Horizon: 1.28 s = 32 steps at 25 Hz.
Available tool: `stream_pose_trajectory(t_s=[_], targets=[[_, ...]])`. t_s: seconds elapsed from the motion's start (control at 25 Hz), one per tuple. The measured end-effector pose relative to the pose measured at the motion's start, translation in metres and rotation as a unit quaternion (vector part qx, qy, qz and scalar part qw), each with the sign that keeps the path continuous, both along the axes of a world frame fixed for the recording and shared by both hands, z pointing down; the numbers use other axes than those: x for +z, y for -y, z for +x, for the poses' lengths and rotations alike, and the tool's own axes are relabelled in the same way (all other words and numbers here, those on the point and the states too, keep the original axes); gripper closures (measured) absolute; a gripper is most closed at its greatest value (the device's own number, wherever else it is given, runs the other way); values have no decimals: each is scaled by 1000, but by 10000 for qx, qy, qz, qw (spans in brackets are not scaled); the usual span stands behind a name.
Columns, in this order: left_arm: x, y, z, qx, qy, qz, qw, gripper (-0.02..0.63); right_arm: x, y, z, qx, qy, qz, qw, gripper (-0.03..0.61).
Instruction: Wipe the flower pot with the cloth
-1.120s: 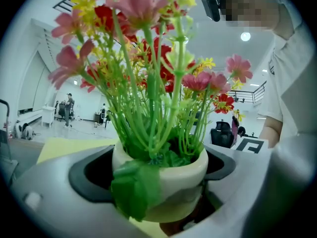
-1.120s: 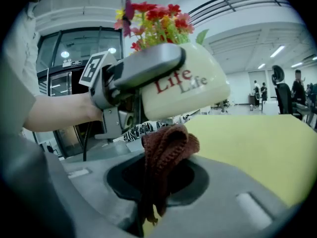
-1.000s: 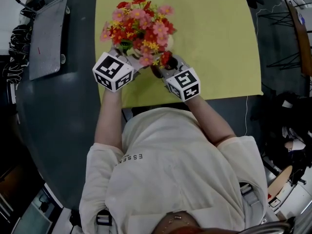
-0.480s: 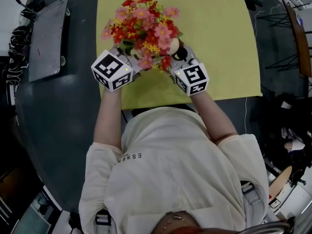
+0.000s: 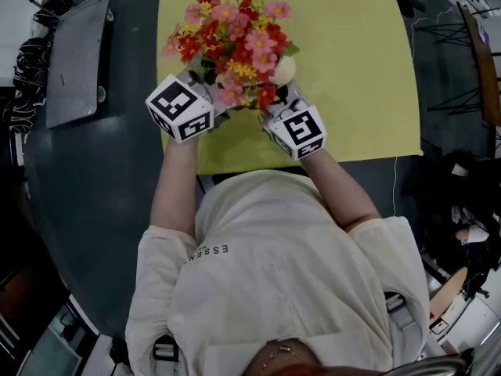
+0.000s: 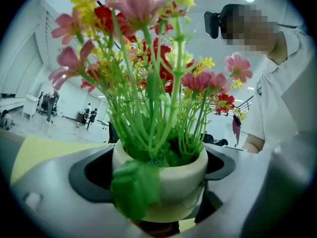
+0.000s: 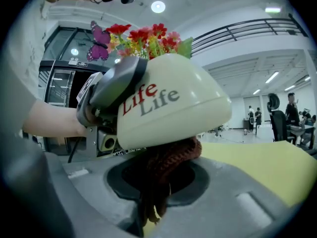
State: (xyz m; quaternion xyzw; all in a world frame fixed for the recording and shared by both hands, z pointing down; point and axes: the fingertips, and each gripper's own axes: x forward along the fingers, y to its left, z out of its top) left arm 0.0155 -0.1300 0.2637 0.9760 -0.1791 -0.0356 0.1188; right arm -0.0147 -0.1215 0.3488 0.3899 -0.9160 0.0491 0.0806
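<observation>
The flower pot (image 7: pixel 173 103) is a glossy cream ceramic bowl with "Life Life" printed on its side, once in red and once in grey. It is packed with stiff green stems that carry red, pink and yellow flowers (image 5: pixel 231 37), and a purple butterfly ornament (image 7: pixel 99 38) is tucked among them. In the head view the pot sits at the upper centre of the frame, over the near part of a yellow mat (image 5: pixel 352 69), mostly hidden beneath the blooms, with only a cream edge showing at their right. A green leaf (image 6: pixel 134 187) droops over its rim in the left gripper view. The left gripper (image 5: pixel 200 92) has its jaws closed against both sides of the pot's body. In the right gripper view the pot appears tipped, its rounded underside turned toward the camera. The right gripper (image 7: pixel 158 182) pinches a dark reddish-brown knitted cloth (image 7: pixel 168 165) between its jaws — the bunched top of the cloth presses against the lower part of the pot. The mat lies on a dark grey table (image 5: pixel 102 194), with a flat grey tray-like slab (image 5: pixel 74 61) at the upper left of the frame. The person's cream T-shirt (image 5: pixel 274 272) fills the lower half.
</observation>
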Motion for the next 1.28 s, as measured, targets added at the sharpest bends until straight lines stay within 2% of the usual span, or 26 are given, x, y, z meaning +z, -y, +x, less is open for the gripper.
stream_pose_trajectory(t_s=[0.32,0.48,0.68,0.92,1.12,1.28], targets=[[13,2,-1,-7,136,-73,9999,63,20,-21,-27,-442,78,-309,9985,520],[24,10,-6,-33,271,-66,9996,63,38,-16,-18,-267,103,-643,9975,520],[60,12,-10,-1,719,32,9974,63,67,1,31,400,-153,-956,9945,520],[115,10,-5,-42,1028,-108,9946,63,86,18,118,1418,-599,-1292,9796,520],[164,-3,3,233,1411,-170,9896,63,87,23,166,1835,-598,-1209,9737,520],[197,-12,11,460,1607,-227,9857,63,91,22,182,1980,-664,-1085,9719,520]])
